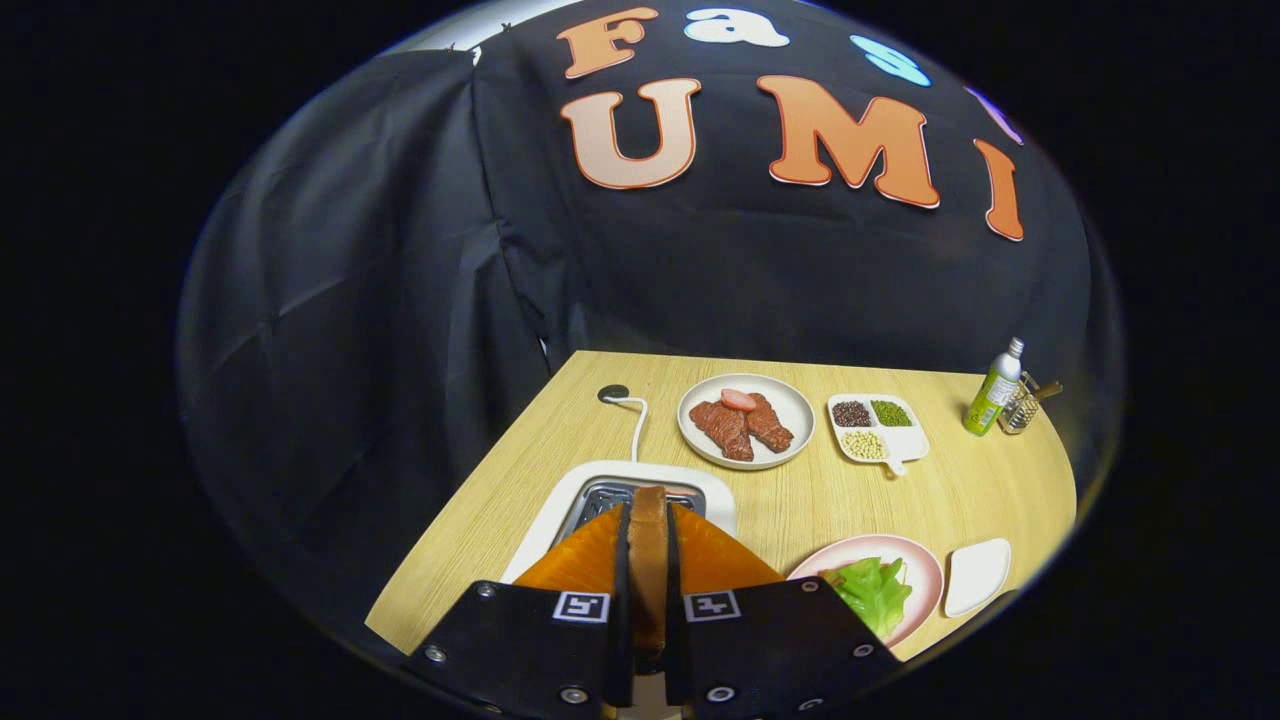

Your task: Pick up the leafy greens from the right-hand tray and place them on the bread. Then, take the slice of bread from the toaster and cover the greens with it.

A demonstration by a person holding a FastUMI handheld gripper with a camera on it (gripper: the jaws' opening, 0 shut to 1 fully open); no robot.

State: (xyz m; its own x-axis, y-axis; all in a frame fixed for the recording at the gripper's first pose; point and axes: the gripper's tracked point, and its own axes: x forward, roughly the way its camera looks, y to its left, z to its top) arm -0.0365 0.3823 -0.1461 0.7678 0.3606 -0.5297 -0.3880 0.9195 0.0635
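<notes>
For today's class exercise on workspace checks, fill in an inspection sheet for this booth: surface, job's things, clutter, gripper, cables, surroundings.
Surface: wooden table, light grain.
Job's things: bread slice upright between the fingers, above the toaster; greens lying on a pink plate beside the fingers. Whether bread lies under the greens cannot be told.
Clutter: plate of meat; divided tray of beans; bottle; small wire holder; white dish.
Gripper: gripper shut on the bread slice, both fingers pressing its sides.
Cables: white cord running from the toaster to a dark plug at the table's far edge.
Surroundings: black cloth wall.
</notes>
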